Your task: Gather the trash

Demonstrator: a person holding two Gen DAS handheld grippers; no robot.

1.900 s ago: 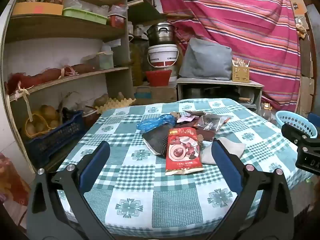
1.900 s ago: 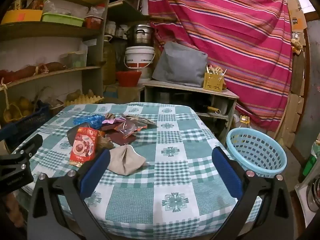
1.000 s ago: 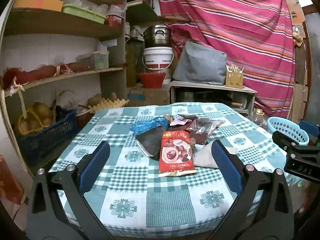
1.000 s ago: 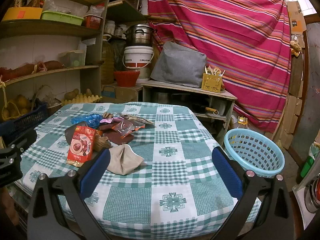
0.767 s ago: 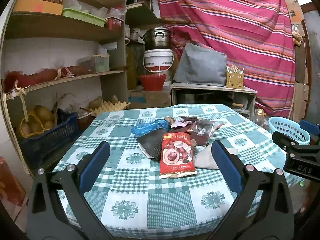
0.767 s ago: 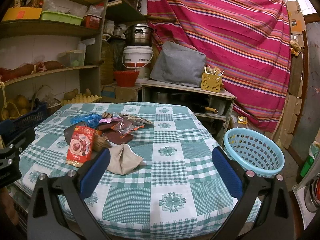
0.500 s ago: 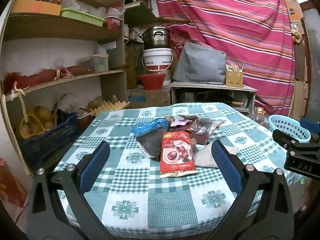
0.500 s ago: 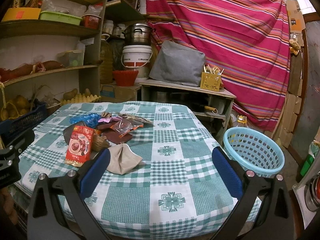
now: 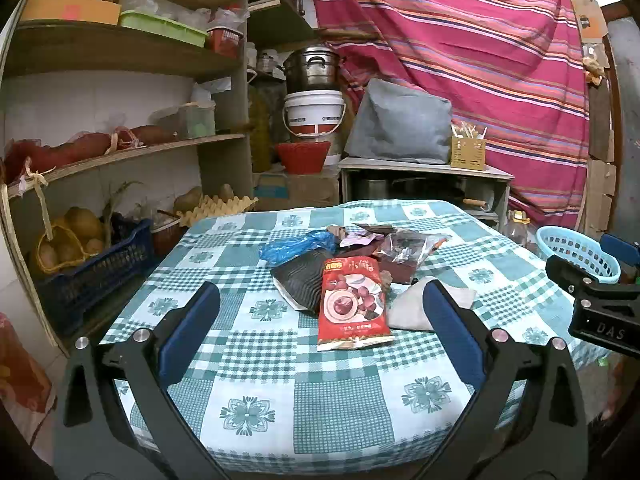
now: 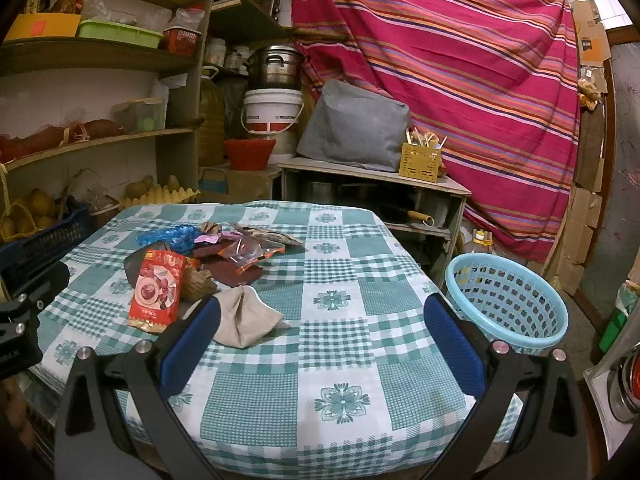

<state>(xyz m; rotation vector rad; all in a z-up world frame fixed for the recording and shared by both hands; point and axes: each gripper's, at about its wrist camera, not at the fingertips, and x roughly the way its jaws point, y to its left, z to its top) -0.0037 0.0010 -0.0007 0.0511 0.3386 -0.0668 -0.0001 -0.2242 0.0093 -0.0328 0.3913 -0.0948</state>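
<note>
A pile of trash lies on the green checked table [image 9: 304,400]: a red snack bag [image 9: 352,304], a black wrapper [image 9: 300,278], a blue plastic bag [image 9: 296,246], a beige crumpled wrapper [image 9: 412,306] and clear wrappers [image 9: 404,246]. My left gripper [image 9: 320,332] is open and empty, held short of the red bag. My right gripper [image 10: 320,340] is open and empty; the beige wrapper [image 10: 244,316] lies by its left finger and the red bag [image 10: 156,288] further left. A light blue basket [image 10: 508,304] stands right of the table, also in the left wrist view [image 9: 576,252].
Wooden shelves [image 9: 120,156] with produce and boxes stand on the left, with a dark blue crate [image 9: 92,276] below. A low cabinet [image 10: 372,192] with a grey bag and a yellow holder stands behind the table. A striped red cloth [image 10: 460,80] hangs at the back.
Both grippers have drifted slightly, staying open and empty in front of the table. The trash has not moved.
</note>
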